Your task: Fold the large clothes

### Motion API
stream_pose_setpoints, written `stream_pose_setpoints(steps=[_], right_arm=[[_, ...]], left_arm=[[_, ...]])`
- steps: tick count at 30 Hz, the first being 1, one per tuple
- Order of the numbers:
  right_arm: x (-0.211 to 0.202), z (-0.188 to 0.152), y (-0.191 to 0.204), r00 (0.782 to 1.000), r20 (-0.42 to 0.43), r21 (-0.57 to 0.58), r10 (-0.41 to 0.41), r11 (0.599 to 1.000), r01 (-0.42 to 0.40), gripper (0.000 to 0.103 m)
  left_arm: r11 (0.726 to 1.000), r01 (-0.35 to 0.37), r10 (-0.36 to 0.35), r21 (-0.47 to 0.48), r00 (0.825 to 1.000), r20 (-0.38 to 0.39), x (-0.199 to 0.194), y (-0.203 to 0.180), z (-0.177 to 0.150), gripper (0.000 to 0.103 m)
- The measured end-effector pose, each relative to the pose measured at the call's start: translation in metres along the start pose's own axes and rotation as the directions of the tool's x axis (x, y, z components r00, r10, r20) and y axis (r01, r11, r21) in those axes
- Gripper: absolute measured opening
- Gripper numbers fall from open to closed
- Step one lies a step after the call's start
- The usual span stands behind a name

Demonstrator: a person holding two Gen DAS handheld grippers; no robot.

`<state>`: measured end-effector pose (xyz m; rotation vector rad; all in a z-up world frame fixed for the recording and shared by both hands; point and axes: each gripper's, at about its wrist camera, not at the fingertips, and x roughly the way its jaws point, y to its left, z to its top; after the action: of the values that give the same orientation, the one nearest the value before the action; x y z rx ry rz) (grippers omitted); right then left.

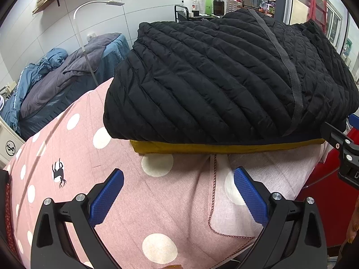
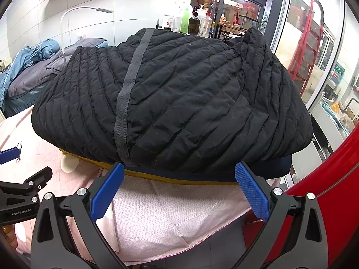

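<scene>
Left wrist view: lying folded on a pink polka-dot sheet (image 1: 74,139), black quilted jacket (image 1: 224,78), with a grey strap (image 1: 289,67) running across the top and a mustard-yellow edge (image 1: 224,149) showing beneath the near side. Hovering just short of that edge, left gripper (image 1: 178,194), blue pads (image 1: 105,198) spread wide apart, holding nothing. Entering at the right border, part of the right gripper (image 1: 343,154). Standing behind, a cart of bottles (image 1: 208,0) and a blue-covered bed (image 1: 67,74).

Right wrist view: filling the centre, the same folded jacket (image 2: 190,94). Reaching the yellow edge (image 2: 179,178), right gripper (image 2: 179,187), pads apart, clamping nothing. Showing at lower left, the left gripper (image 2: 24,190). Leaning at far right, a red ladder (image 2: 309,44).
</scene>
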<state>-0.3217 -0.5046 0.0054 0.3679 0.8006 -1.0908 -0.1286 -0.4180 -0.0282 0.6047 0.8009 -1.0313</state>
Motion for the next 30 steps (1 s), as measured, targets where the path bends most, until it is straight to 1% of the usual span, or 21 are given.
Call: stream_pose_setpoints(steps=[17,20,23,25,27,30], right_arm=[[0.0032,0.0005,0.0017,1.0,-0.004,-0.007,0.0,1.0,0.0,0.097],[0.0032,-0.0001,0.0015,1.0,-0.003,-0.008,-0.002,1.0,0.002,0.097],[0.0037,-0.0006,0.0012,1.0,-0.005,-0.005,-0.002,1.0,0.002,0.097],[0.0042,-0.0011,0.0,1.0,-0.001,-0.001,-0.008,1.0,0.008,0.097],[0.0042,-0.0008,-0.0016,1.0,0.001,0.003,-0.01,1.0,0.01,0.097],[0.0034,-0.0001,-0.0038,1.0,0.005,0.009,-0.016,1.0,0.016,0.097]], left_arm=[[1.0,0.005,-0.005,0.005,1.0,-0.007,0.0017,-0.0032,-0.0013,0.097],[1.0,0.003,-0.003,0.007,1.0,0.012,-0.0001,-0.0044,-0.0018,0.097],[0.999,0.034,-0.033,-0.027,0.999,0.043,-0.0023,-0.0002,-0.001,0.097],[0.999,0.039,-0.039,-0.021,0.998,0.039,-0.0014,-0.0007,0.0001,0.097],[1.0,0.02,-0.02,0.005,0.999,0.042,-0.0016,-0.0045,0.0008,0.097],[1.0,0.008,-0.008,-0.004,0.999,0.038,-0.001,-0.0059,0.0031,0.097]])
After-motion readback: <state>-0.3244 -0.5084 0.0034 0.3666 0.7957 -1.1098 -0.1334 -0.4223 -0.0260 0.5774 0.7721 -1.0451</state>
